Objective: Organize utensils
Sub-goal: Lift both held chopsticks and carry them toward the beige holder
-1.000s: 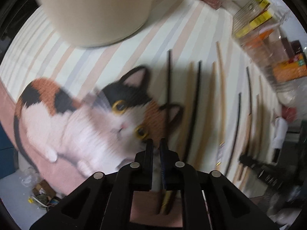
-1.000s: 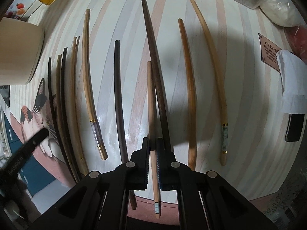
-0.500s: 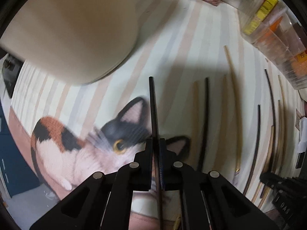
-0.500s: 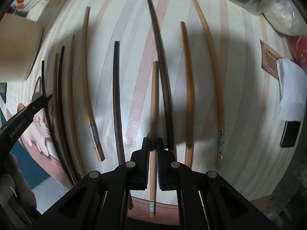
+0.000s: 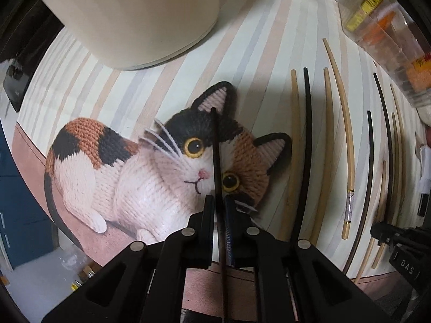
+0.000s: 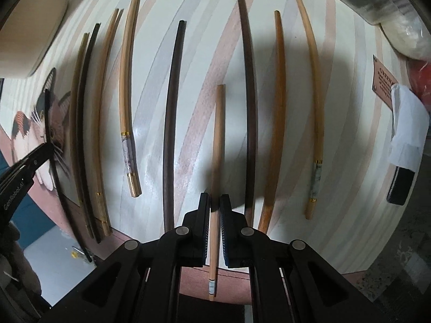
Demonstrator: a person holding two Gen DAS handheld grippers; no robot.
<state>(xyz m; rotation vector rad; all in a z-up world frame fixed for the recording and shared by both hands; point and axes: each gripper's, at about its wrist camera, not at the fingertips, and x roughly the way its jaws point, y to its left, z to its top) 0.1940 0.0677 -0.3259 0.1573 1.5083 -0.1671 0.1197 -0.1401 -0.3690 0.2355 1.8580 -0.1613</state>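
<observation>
1. The left gripper (image 5: 219, 200) points down over a striped table mat (image 5: 258, 43) printed with a knitted calico cat (image 5: 161, 167). Its jaws are nearly closed on a thin black chopstick (image 5: 215, 145), which runs from between the pads toward 12 o'clock, its tip over the cat's ear.

2. The right gripper (image 6: 214, 202) is likewise nearly closed, pinching a short pale wooden chopstick (image 6: 218, 134) that also points to 12 o'clock, above the mat.

3. The other chopsticks (image 6: 172, 123) lie in a loose row on the mat, dark and light ones mixed, from 9 o'clock to 3 o'clock in the right wrist view. A large cream container (image 5: 140, 13) stands at 11 o'clock in the left wrist view, probably where the sticks belong, though its opening is out of sight.

4. Handling, as a judgement: each stick is light, stiff and slim, with a smooth finish that could let it swivel or slide in the pads. Both are held near the thicker butt end, leaving a long free length that may droop or swing. A hold closer to the middle would balance better.

5. Against a second ago: the left jaws stood closed with the black stick still lying on the mat beyond them; now it is gripped and the container looms closer. The right gripper's view has changed little, with the same stick held.
</observation>
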